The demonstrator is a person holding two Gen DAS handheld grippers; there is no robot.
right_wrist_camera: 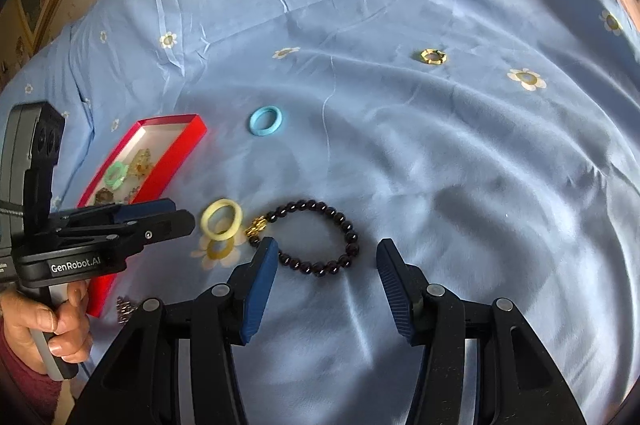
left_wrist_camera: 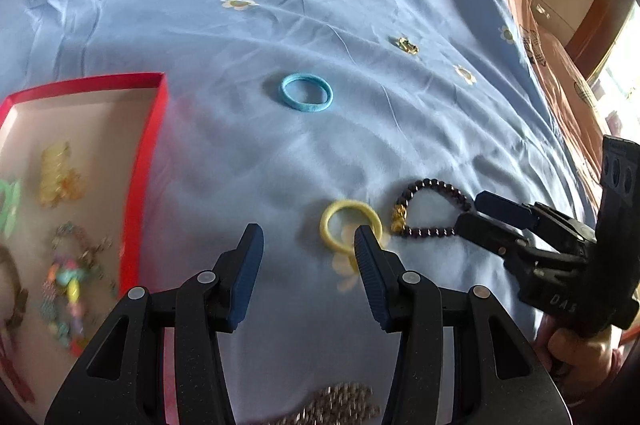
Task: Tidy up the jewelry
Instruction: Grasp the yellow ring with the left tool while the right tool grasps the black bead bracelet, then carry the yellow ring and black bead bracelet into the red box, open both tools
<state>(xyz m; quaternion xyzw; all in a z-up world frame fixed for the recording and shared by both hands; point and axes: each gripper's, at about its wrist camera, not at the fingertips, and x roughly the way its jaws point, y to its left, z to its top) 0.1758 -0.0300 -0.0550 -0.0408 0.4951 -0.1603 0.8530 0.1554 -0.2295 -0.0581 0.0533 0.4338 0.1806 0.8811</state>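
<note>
A dark beaded bracelet with a gold charm lies on the blue sheet, just beyond my open, empty right gripper; it also shows in the left wrist view. A yellow hair tie lies by the right fingertip of my open, empty left gripper; it also shows in the right wrist view. A blue hair tie lies farther off. A gold ring lies far right. A red box on the left holds several pieces of jewelry.
The blue flowered bedsheet covers the whole surface, with wrinkles. A silvery chain lies under the left gripper near the box. A brown patterned cover and wall lie beyond the sheet's right edge.
</note>
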